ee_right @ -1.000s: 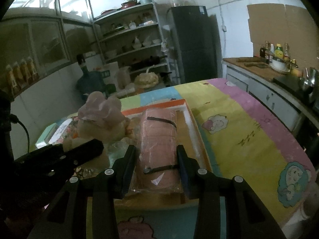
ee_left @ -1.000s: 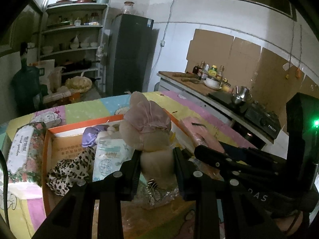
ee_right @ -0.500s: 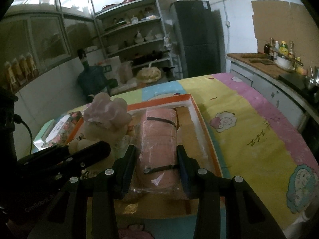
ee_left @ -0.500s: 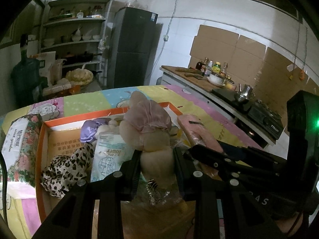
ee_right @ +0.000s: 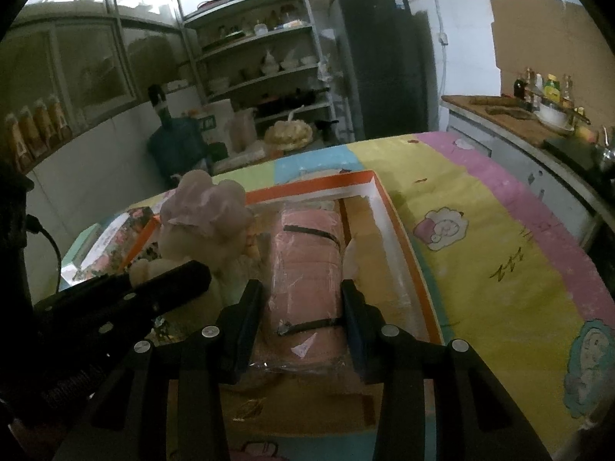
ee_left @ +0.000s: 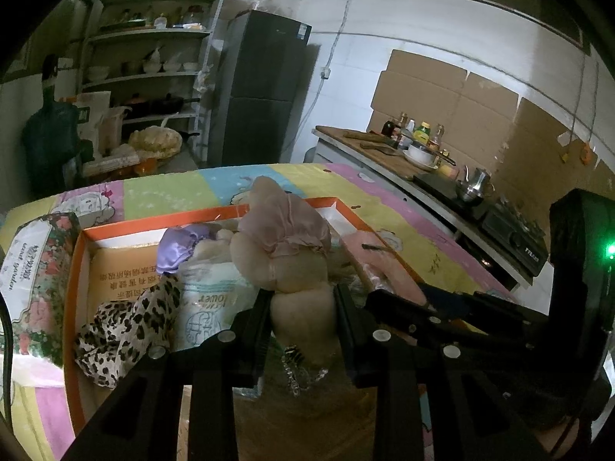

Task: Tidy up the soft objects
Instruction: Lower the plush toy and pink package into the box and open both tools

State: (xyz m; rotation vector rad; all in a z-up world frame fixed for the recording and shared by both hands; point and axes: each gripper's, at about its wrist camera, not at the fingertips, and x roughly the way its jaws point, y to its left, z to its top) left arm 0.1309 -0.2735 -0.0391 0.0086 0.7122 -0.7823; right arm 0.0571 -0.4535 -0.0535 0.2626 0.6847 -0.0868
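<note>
Your left gripper (ee_left: pixel 301 317) has its two black fingers pinched tight on the lower body of the beige plush toy with the pink frilly bonnet (ee_left: pixel 286 242), which stands upright between them over the shallow orange-rimmed cardboard box (ee_left: pixel 75 269). Your right gripper (ee_right: pixel 303 317) is clamped on the long pink rolled cloth sealed in clear plastic with black bands (ee_right: pixel 305 269), which lies lengthwise along the box's right side, just beside the plush. Also in the box, left of the plush: a leopard-print fabric piece (ee_left: pixel 127 322), a white printed soft pack (ee_left: pixel 209 303) and a shiny purple satin item (ee_left: pixel 180 247). A floral tissue pack (ee_left: pixel 30 265) sits just outside the box's left wall, on the pastel cartoon tablecloth (ee_right: pixel 499 238).
</note>
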